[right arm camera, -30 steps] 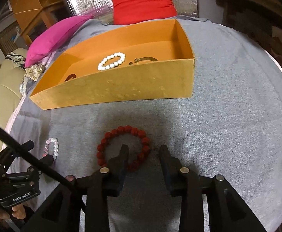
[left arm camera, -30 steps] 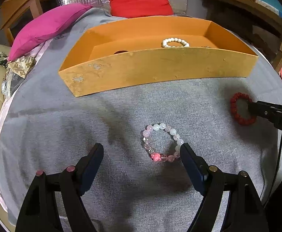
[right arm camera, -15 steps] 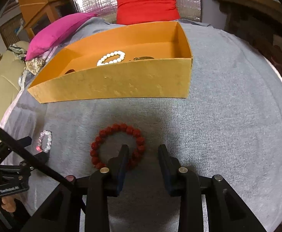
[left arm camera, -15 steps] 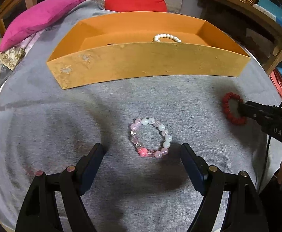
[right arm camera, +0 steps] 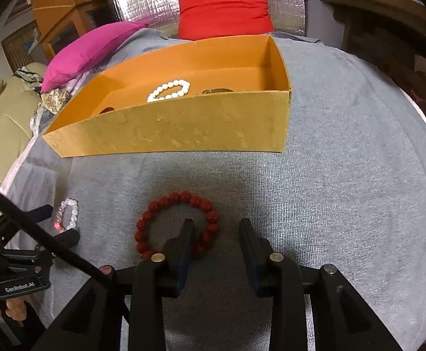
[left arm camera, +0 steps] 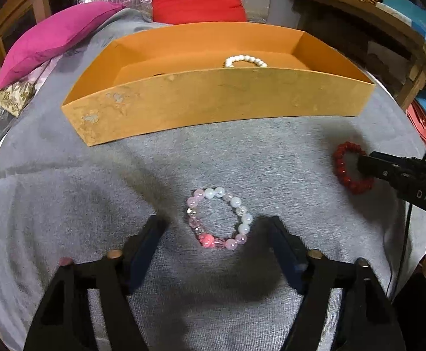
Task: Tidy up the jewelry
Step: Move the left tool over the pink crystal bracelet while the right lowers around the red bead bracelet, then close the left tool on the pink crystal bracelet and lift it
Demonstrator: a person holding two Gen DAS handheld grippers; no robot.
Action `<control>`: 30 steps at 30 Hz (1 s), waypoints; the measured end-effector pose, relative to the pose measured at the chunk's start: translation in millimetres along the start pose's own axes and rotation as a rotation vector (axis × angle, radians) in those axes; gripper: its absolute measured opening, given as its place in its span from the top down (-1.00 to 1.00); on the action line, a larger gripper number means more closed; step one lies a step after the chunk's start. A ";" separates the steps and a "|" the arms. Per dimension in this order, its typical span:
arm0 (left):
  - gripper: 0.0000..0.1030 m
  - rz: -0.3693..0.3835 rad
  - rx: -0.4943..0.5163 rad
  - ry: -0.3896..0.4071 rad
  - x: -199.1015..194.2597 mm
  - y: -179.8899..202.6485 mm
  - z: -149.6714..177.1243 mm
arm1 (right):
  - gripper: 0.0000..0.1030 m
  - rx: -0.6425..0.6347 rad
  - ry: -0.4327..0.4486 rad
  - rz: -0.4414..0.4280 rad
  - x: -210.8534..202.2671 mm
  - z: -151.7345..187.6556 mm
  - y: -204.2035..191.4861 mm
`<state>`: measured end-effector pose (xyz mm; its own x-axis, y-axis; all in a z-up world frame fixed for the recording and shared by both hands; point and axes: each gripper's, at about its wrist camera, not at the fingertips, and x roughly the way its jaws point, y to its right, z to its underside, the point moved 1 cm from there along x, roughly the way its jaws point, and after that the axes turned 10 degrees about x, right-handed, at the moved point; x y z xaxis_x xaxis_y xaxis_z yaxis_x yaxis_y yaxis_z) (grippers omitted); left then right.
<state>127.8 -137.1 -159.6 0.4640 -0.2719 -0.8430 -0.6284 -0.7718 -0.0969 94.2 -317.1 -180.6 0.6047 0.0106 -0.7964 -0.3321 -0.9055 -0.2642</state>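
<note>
Closing lately, the left hand-held gripper (left arm camera: 216,228) brackets the pink bracelet (left arm camera: 219,218) untouched; right hand-held gripper (right arm camera: 216,231), parted, straddles the red bracelet (right arm camera: 178,223). Next: pinch beads, lift to box (right arm camera: 183,134).

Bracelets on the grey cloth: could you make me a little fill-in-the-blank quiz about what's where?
1. The bracelet already lying in the orange box is ____.
2. The pink bracelet lies between the open fingers of the ____ gripper.
3. One finger of the right gripper sits inside the ring of the ____ bracelet.
4. Behind the box, the cushion beside the red cushion is ____.

Missing words: white; left; red; pink
</note>
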 end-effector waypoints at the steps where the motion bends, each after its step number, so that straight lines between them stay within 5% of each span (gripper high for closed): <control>1: -0.22 0.000 0.006 0.005 -0.7 0.7 0.1 | 0.33 0.002 -0.001 -0.004 -0.2 0.0 0.6; 11: -0.16 0.031 -0.032 0.000 -0.3 -9.3 2.3 | 0.16 -0.001 -0.005 -0.003 0.3 -0.1 -3.6; 25: -0.16 0.000 -0.030 0.009 5.0 -9.3 -1.9 | 0.20 0.037 0.008 -0.001 -1.0 -0.9 -3.4; 30: 0.00 -0.011 -0.017 0.023 5.2 -7.0 -2.1 | 0.20 0.019 0.008 0.009 0.0 -0.1 -4.8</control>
<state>136.0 -134.3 -162.2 0.4850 -0.2763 -0.8297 -0.6125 -0.7846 -0.0968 95.9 -312.8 -179.3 0.6075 -0.0008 -0.7943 -0.3509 -0.8974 -0.2674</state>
